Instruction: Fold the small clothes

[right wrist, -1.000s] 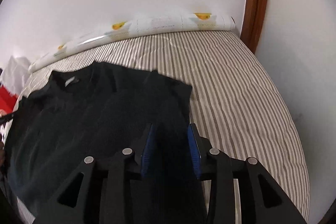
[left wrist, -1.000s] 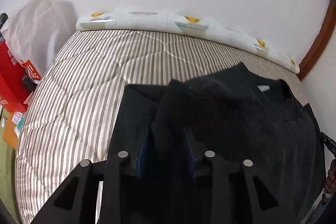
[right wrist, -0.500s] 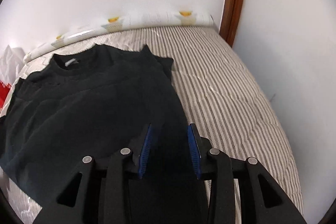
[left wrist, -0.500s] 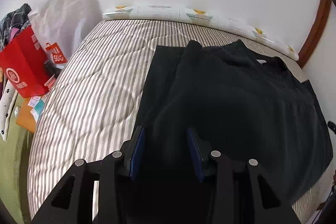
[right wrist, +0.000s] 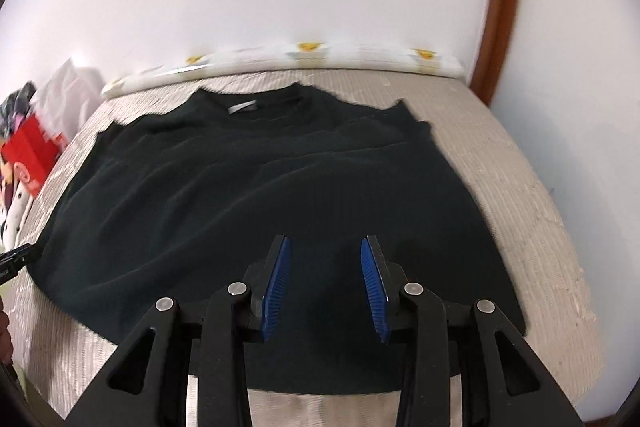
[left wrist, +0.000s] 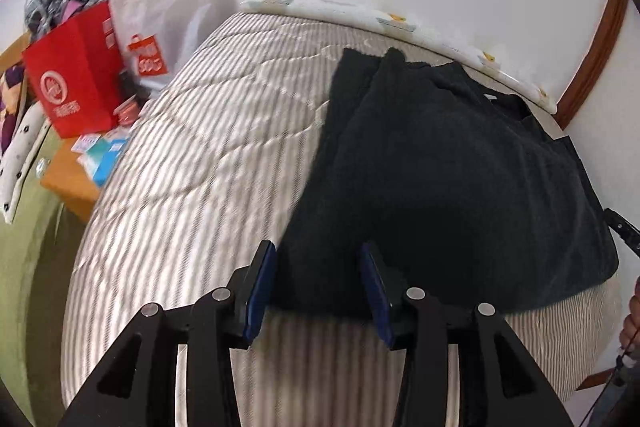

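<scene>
- Left gripper (left wrist: 318, 285): jaws spread wide, gripping nothing.
- Right gripper (right wrist: 326, 287): jaws spread wide, empty.
- Black shirt (right wrist: 272, 195) lies flat on the striped mattress (left wrist: 208, 147), ahead of both grippers.

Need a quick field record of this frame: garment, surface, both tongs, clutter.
garment: black short-sleeved T-shirt, spread flat, collar toward the wall, sleeves folded inward
surface: grey-and-white striped mattress
left tongs: open, nothing between the pads, at the shirt's hem corner
right tongs: open, nothing held, above the hem
far edge: white rolled sheet with yellow prints along the wall
clutter: red paper shopping bag beside the bed, clothes piled behind it
fold progress: body not yet folded
</scene>
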`<state>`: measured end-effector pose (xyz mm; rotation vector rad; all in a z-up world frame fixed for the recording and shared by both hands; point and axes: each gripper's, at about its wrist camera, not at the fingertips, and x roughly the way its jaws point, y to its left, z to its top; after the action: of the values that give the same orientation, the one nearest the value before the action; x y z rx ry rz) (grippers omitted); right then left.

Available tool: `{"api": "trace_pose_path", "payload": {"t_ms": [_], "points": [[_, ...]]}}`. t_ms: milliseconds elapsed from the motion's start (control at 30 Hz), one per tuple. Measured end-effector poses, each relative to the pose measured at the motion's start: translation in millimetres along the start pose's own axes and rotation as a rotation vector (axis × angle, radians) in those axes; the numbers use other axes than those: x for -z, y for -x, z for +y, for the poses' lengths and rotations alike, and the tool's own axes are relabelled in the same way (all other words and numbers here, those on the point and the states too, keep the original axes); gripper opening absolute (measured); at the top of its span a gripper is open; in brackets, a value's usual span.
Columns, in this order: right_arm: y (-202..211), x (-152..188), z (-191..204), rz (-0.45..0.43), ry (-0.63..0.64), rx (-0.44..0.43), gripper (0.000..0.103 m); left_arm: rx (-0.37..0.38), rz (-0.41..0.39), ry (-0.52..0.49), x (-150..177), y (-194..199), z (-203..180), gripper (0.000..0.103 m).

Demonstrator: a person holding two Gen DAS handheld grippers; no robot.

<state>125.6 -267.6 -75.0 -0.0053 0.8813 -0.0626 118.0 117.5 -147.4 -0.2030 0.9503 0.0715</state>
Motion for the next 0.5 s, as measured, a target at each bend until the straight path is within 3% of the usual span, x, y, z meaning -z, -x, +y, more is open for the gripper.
{"api": "trace_pose_path", "payload": {"t_ms": [167,300,500], "points": [[-9.2,9.2,60.4,0.003,0.079,-0.065,0.046,0.01,0.073,0.018,25.0,6.7,25.5,0.044],[-24.4,13.2,123.9,0.04,0.159,-0.105,0.046,-0.028,0.075,0.007,44.2,16.1,42.5,0.044],[-19.4,36.3,222.5,0.056,0.318,-0.206,0.046,0.028,0.051,0.026,53.5,27.9,67.9,0.051]]}}
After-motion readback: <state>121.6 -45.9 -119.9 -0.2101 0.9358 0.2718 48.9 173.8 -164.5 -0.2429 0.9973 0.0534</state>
